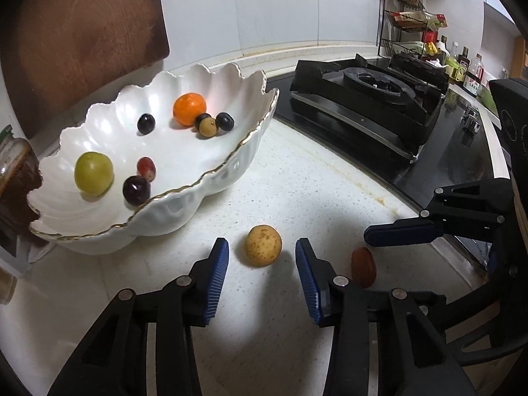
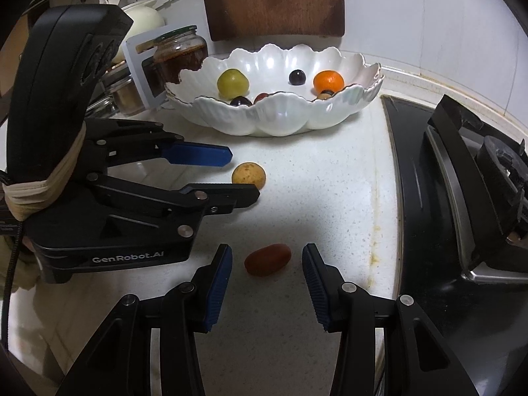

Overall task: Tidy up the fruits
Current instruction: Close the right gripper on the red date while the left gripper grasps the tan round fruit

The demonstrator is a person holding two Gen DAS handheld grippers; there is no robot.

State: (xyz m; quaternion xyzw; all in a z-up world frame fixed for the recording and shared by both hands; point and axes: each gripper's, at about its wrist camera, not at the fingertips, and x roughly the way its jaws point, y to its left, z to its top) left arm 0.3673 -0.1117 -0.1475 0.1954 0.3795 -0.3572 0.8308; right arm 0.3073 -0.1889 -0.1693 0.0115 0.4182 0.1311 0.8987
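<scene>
White speckled worktop with a scalloped white bowl at the back left, gold rim; inside it an orange, a green fruit, a red grape, three dark grapes and a small tan fruit touching the orange side cluster; bowl stands in front of a wooden board leaning on the wall; jar of dark paste just left of the bowl; black gas stove to the right, bottle rack behind it.

Left tongs open, blue pads either side of a round yellow-brown fruit lying on the worktop in front of the bowl; pads not touching it, gaps visible on both sides; from the right wrist view the same tongs come in from the left with the yellow-brown fruit at their tips, lower finger partly covering it.

Right tongs open too, straddling an oblong reddish-brown fruit on the worktop near the stove edge; clear gap each side, no contact; in the left wrist view this fruit sits just right of the left tongs, under the right tongs entering from the right.

Both loose fruits well apart from the bowl, near each other; cloth strap wound round the left tongs' handle.
</scene>
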